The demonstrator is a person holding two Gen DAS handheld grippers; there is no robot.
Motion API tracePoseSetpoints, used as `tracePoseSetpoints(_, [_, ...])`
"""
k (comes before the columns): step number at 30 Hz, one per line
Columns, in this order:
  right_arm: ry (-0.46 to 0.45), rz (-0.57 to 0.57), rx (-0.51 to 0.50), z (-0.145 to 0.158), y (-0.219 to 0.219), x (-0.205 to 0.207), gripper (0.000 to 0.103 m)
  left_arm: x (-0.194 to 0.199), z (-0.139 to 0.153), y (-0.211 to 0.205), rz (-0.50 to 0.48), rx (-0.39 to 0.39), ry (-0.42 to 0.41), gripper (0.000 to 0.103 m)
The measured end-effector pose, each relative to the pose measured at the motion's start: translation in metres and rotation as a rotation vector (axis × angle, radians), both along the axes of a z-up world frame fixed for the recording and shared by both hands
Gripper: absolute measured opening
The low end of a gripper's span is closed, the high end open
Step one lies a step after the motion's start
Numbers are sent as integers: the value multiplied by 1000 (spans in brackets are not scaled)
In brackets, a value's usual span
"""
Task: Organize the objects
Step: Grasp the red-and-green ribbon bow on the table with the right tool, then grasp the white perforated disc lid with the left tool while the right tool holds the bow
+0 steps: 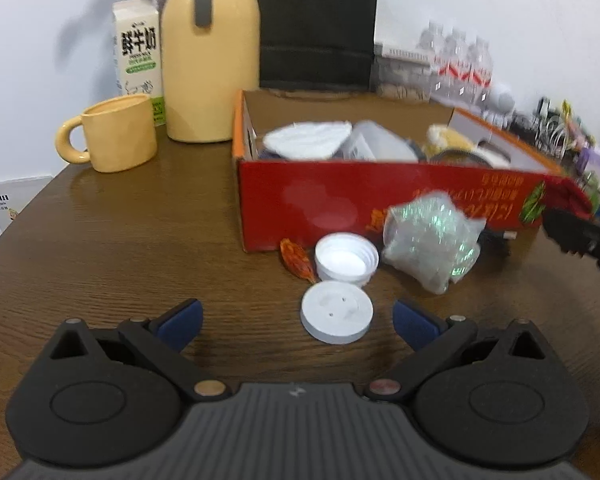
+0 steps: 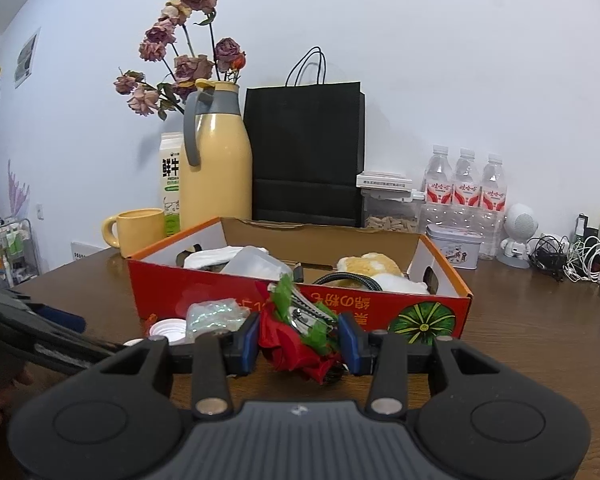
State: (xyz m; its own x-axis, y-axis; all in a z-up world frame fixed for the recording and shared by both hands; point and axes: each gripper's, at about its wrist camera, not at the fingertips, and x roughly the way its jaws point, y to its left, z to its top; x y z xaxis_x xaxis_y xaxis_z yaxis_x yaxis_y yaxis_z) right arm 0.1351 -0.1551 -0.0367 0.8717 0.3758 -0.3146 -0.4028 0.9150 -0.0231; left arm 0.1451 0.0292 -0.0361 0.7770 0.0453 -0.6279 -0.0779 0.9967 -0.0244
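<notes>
The right hand-held gripper is clamped on a crumpled red and green wrapper bundle, hanging just short of the red cardboard box, whose near wall sits at twelve o'clock from the pads. Over on the other side, the left hand-held gripper has its blue pads spread wide apart, with the flat white disc lying on the desk between and just ahead of them, untouched. What could go wrong? That bundle is loose and crinkly, so a piece could slip free and drop on the desk short of the box if the grip eases too early. And the disc is low and flat, so the left pads could skate over it or nudge it into the white screw cap at twelve o'clock. Counting what waits outside the box: one disc, one screw cap, one small orange wrapper at eleven o'clock from the disc, one shiny plastic packet at one o'clock. Behind, one yellow mug, one yellow jug, one milk carton, three water bottles.
</notes>
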Motion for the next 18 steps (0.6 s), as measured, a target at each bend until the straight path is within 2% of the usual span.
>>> tracePoseSetpoints(3, [1, 3, -2, 0, 1, -1, 40, 5, -4, -5, 15, 38, 18, 103])
tracePoseSetpoints(15, [1, 2, -14, -2, 2, -1, 40, 9, -5, -6, 37, 33, 21, 102])
tracePoseSetpoints(16, [1, 2, -14, -2, 2, -1, 40, 7, -4, -7, 27, 32, 13, 92])
tracePoseSetpoints(17, [1, 2, -15, -2, 2, -1, 40, 5, -3, -8, 16, 36, -2, 72])
tracePoseSetpoints(18, [1, 2, -15, -2, 2, -1, 40, 2, -1, -10, 8, 37, -14, 63])
